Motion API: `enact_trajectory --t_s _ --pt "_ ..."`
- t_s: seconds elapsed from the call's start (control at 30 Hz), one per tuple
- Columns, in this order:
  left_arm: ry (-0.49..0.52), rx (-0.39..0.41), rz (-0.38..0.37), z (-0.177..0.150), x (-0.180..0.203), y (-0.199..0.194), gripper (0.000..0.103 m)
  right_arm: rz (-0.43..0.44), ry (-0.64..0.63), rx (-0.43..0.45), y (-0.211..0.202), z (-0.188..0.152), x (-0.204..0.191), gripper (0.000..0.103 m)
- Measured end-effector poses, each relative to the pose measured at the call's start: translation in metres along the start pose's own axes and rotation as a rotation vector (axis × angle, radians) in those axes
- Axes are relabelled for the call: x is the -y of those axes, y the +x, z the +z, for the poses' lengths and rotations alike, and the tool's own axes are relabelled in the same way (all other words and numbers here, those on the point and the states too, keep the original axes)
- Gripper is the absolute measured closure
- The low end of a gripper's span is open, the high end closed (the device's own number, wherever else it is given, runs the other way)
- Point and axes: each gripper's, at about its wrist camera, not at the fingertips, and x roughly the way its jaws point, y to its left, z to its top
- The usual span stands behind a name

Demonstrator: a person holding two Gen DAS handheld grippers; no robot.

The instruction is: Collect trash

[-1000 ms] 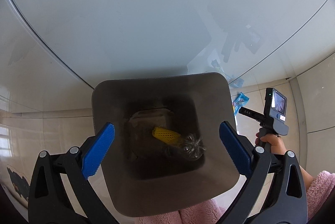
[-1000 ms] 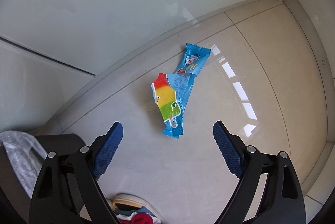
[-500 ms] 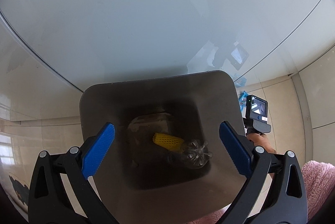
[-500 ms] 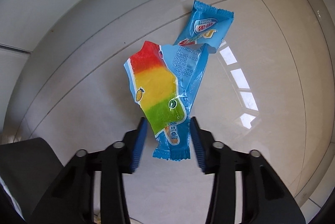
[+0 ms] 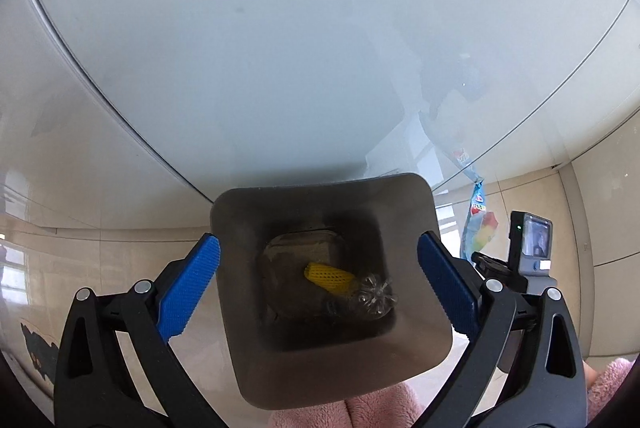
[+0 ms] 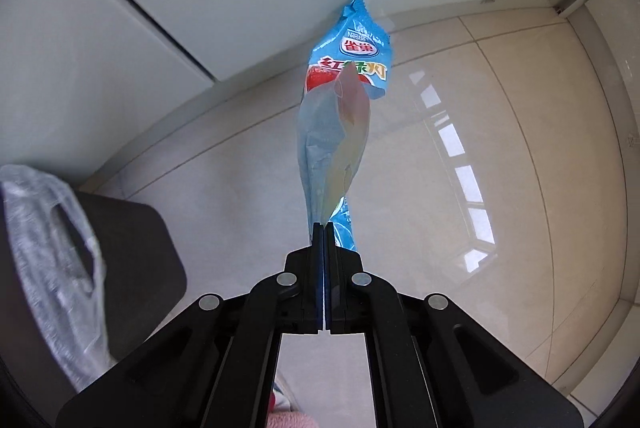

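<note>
My right gripper [image 6: 322,228] is shut on the lower end of a blue ice-pop wrapper [image 6: 340,116] and holds it hanging clear of the floor; the wrapper also shows in the left wrist view [image 5: 478,224], to the right of the bin. My left gripper [image 5: 320,268] is open, its blue pads on either side of a dark square trash bin [image 5: 320,204]. Inside the bin lie a yellow foam net [image 5: 328,274] and a clear plastic bottle [image 5: 372,298]. The bin's corner [image 6: 140,260] shows at the left of the right wrist view.
A clear plastic bag [image 6: 48,248] hangs over the bin's edge. The floor is glossy beige tile [image 6: 500,148]. A pale wall or cabinet front [image 5: 280,48] rises behind the bin. My pink sleeve [image 5: 380,404] shows at the bottom.
My right gripper closed on the wrapper on the floor and lifted it. The left gripper stayed open over the bin, shifting slightly.
</note>
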Motion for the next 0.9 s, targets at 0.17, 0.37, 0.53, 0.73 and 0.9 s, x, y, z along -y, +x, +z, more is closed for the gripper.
enact_trajectory --t_s 0.17,0.37,0.53,0.73,0.9 --pt "-0.014 0.033 0.003 0.002 -0.007 -0.037 0.009 0.039 -0.086 0.069 -0.108 -0.016 -0.016 0.101" --pt "-0.023 0.050 0.025 -0.006 -0.019 -0.066 0.009 0.170 -0.123 0.135 -0.220 -0.040 -0.035 0.101" --pt "-0.055 0.019 0.026 -0.016 -0.034 -0.077 0.009 0.307 -0.238 0.138 -0.277 -0.069 -0.074 0.102" --pt "-0.119 -0.033 0.023 -0.021 -0.063 -0.087 0.009 0.422 -0.409 0.107 -0.292 -0.096 -0.140 0.102" --pt "-0.155 -0.074 0.036 -0.021 -0.085 -0.089 0.008 0.471 -0.493 0.025 -0.270 -0.091 -0.180 0.101"
